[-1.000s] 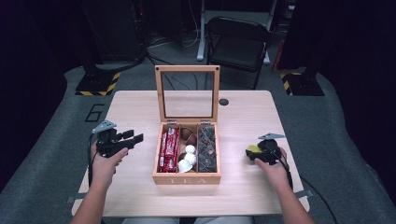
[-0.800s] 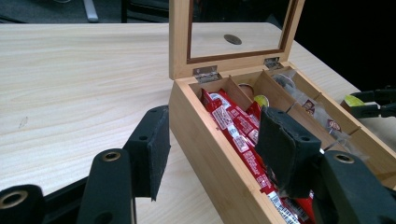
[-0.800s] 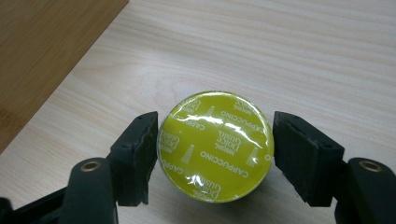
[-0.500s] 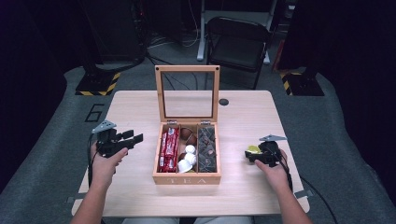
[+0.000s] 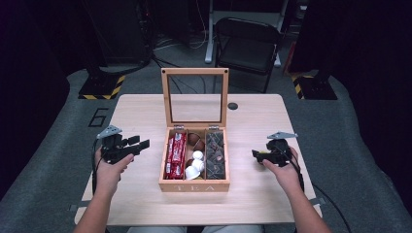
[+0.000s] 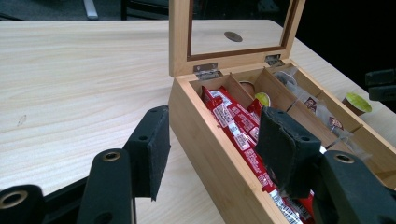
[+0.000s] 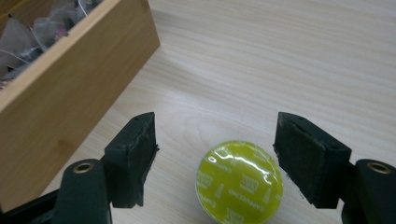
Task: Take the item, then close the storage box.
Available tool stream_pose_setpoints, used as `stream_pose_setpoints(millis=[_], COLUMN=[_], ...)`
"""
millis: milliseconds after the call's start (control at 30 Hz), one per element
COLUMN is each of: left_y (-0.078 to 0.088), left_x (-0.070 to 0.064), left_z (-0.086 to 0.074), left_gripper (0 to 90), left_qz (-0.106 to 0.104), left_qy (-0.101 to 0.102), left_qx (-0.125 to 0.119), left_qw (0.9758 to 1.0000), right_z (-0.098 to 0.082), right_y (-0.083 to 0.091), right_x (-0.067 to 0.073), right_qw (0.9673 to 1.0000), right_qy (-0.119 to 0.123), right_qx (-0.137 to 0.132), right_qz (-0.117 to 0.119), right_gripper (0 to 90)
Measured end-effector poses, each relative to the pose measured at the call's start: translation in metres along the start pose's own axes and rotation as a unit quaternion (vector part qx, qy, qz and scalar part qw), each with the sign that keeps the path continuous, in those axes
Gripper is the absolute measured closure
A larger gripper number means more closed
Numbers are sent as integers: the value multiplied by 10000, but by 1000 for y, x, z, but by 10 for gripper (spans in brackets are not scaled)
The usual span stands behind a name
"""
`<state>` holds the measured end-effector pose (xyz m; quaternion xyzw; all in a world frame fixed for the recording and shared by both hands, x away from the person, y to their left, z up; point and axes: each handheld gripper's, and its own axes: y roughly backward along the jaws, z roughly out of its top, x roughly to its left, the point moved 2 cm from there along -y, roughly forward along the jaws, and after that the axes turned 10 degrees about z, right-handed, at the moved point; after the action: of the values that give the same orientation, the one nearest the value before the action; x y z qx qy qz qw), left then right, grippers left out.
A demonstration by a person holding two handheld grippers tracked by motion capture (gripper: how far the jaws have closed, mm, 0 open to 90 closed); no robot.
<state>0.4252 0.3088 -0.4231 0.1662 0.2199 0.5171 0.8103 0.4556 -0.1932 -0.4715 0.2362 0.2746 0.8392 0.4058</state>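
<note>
Hovering over the table just to the right of the wooden tea box [image 5: 194, 186], the right gripper [image 7: 215, 156] has its two black jaws spread wide; they have just been opening, and the yellow-green capsule [image 7: 239, 181] sits upright on the tabletop between them, neither pad touching it. From the left gripper's camera we see the same capsule [image 6: 357, 102] standing on the table [image 5: 141, 109] close beside the box's right wall. We see the right hand [image 5: 282, 172] coming in from the near edge with the forearm angled toward the box, wrapped around the tool's body so that the jaws point at the box's right side. On the other side of the box, the left gripper [image 6: 212, 154] is held level above the table, jaws partly apart with nothing between the pads, aimed at the box's left wall. The left hand [image 5: 111, 167] grips it from below, forearm rising from the near edge. The box's glass-paned lid [image 5: 195, 96] stands upright; red sachets [image 5: 176, 155] fill its left compartment, pale capsules [image 5: 196, 162] its middle one, and clear-wrapped tea bags [image 5: 215, 155] its right one.
</note>
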Motion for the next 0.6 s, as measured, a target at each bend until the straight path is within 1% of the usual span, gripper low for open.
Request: stream_pose_setpoints(millis=[33, 133, 167, 200, 267, 300, 333, 367, 400, 433, 533, 600], left_y=[0, 0, 0, 0, 0, 0, -1, -1, -1, -1, -2, -2], left_x=[0, 0, 0, 0, 0, 0, 0, 0, 0, 0, -1, -1], left_z=[0, 0, 0, 0, 0, 0, 0, 0, 0, 0, 0, 0], left_gripper=[440, 439, 439, 439, 439, 440, 440, 440, 440, 440, 440, 440], left_qz=[-1, -11, -11, -12, -17, -18, -17, -17, -13, -13, -26, -24], left_qy=[-3, -9, -13, -14, -12, -14, -13, -13, -3, 0, -7, -26], left_qx=[3, 21, 22, 24, 32, 32, 33, 33, 20, 16, 35, 50], left_qw=[10000, 10000, 10000, 10000, 10000, 10000, 10000, 10000, 10000, 10000, 10000, 10000], right_z=[4, 13, 16, 22, 24, 30, 34, 34, 39, 39, 48, 58], right_y=[0, -1, -1, -1, -1, -2, -2, -2, -2, -2, -3, -3], right_x=[1, 5, 6, 9, 10, 13, 16, 16, 18, 18, 21, 25], right_qw=[10000, 9999, 9999, 9997, 9997, 9996, 9995, 9995, 9995, 9995, 9992, 9991], right_qy=[22, -26, -36, -9, 34, 93, 102, 102, 130, 130, 202, 217], right_qx=[33, 36, 12, 38, 50, 45, 46, 46, 43, 43, 34, 10], right_qz=[-8, 93, 168, 223, 232, 278, 304, 304, 297, 297, 331, 352], right_gripper=[301, 309, 316, 333, 340, 345, 345, 345, 348, 348, 348, 348])
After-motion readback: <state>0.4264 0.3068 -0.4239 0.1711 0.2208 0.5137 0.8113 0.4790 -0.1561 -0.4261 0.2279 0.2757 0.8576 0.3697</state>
